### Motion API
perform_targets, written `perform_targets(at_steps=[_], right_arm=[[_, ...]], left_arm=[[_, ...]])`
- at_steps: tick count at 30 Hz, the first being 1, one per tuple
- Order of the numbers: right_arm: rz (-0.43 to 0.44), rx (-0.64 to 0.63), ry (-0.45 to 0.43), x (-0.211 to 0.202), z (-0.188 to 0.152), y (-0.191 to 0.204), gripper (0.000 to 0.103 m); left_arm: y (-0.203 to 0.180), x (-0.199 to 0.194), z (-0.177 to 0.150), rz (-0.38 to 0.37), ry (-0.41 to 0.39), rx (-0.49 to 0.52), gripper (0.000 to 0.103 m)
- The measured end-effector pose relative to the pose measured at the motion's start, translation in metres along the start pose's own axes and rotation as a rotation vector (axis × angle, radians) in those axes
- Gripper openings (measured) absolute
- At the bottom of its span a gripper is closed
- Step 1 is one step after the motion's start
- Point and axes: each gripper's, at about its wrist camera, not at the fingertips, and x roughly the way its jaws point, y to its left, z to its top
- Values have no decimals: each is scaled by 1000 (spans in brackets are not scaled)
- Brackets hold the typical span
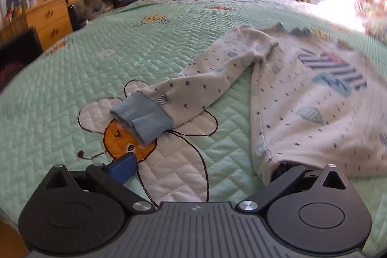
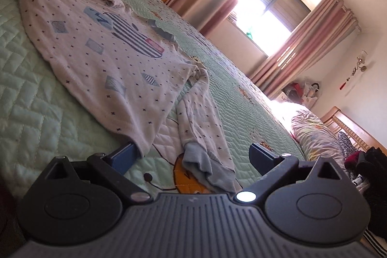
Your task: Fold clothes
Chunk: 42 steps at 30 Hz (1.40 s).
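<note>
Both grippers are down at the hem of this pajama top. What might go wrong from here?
1. The left gripper is open, with only one finger at the pajama top hem; closing may miss the fabric.
2. The right gripper is also open, with the blue cuff bunched between its fingers; it might pinch that instead.
3. The quilt could get caught too.

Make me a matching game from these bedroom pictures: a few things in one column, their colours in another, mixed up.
Things:
1. quilted bedspread
2. ribbed sleeve cuff of the star-dotted pyjama top
3. wooden desk drawers
4. window curtains

Colours:
A. light blue
B. pink
C. mint green
D. honey yellow

Pairs: 1-C, 2-A, 3-D, 4-B
</note>
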Motion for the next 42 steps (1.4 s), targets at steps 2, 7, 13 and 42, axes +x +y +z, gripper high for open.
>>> perform_targets(at_steps=[2,7,13,42], right_arm=[[13,-21,-9,-6,-3,0,99],[59,-50,-32,-30,-9,-1,99],[162,194,-84,-55,-8,-25,99],[483,895,8,-9,-21,-54,60]], left_arm=[[-6,-5,-2,22,-11,57,103],[-5,-17,-8,24,-11,113,103],[4,-40,-19,68,-30,115,102],[44,39,52,-524,72,-382,86]])
